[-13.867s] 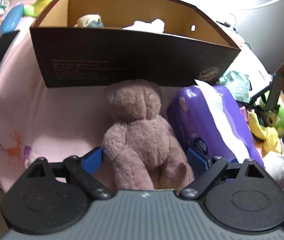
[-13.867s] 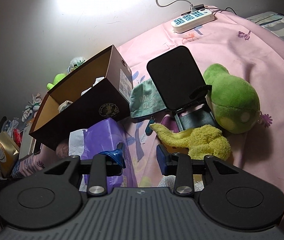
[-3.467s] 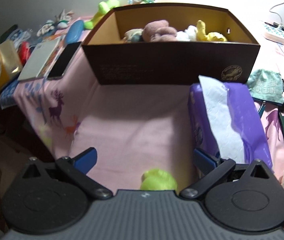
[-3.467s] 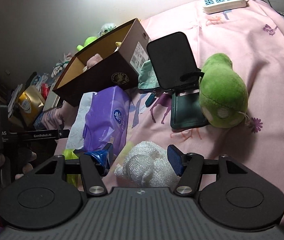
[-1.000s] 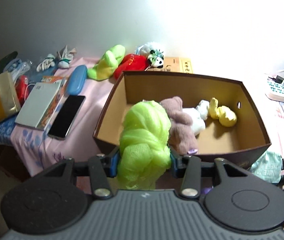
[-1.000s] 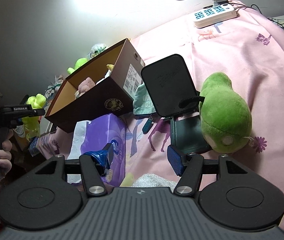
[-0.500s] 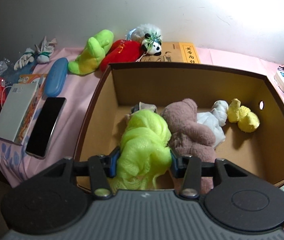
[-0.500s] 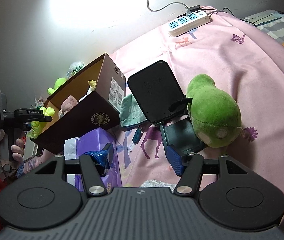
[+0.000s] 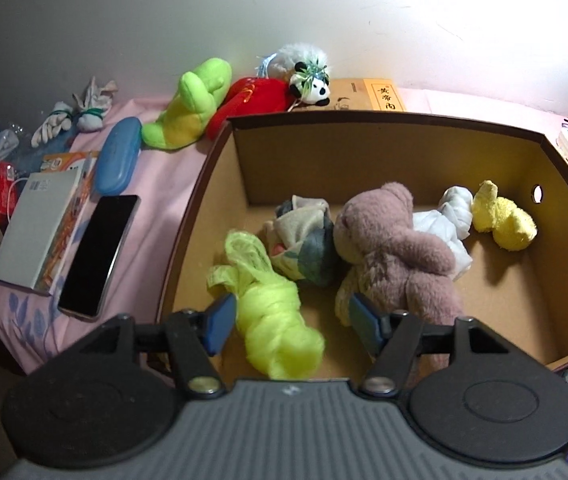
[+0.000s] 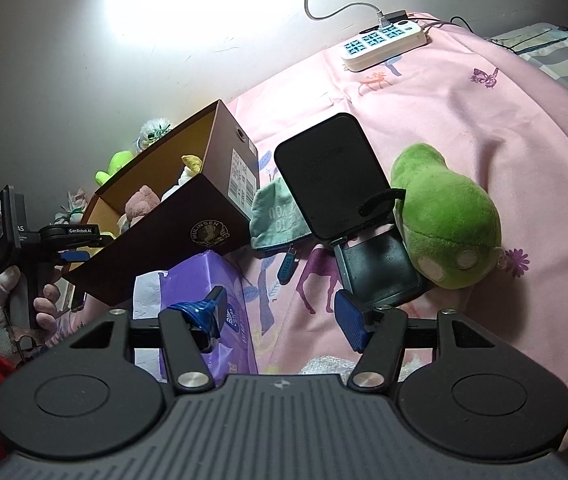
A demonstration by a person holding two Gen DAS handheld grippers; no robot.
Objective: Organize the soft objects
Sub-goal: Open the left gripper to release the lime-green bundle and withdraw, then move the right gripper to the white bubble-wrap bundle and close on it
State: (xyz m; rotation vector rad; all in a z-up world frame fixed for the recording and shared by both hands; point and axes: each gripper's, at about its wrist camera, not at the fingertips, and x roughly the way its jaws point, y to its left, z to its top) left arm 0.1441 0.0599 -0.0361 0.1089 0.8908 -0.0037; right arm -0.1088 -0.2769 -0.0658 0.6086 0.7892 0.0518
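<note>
Released a moment ago, the yellow-green mesh bundle (image 9: 273, 312) now lies on the floor of the cardboard box (image 9: 384, 160), near its left wall; half a second earlier the left gripper (image 9: 290, 322) pinched it, and its fingers have just been opening, so they stand spread with the bundle loose between them. To its right rest a grey folded cloth (image 9: 304, 240), a brown teddy bear (image 9: 396, 256), a white cloth (image 9: 444, 224) and a yellow plush (image 9: 502, 222). Good practice, by judgement, is to lift the fingers straight up so no mesh snags. In the right wrist view the right gripper (image 10: 279, 318) hovers with fingers spread and empty above the pink bedspread (image 10: 484, 140), with the purple tissue pack (image 10: 211, 292) at left and the green plush (image 10: 444, 216) at right, outside the box.
</note>
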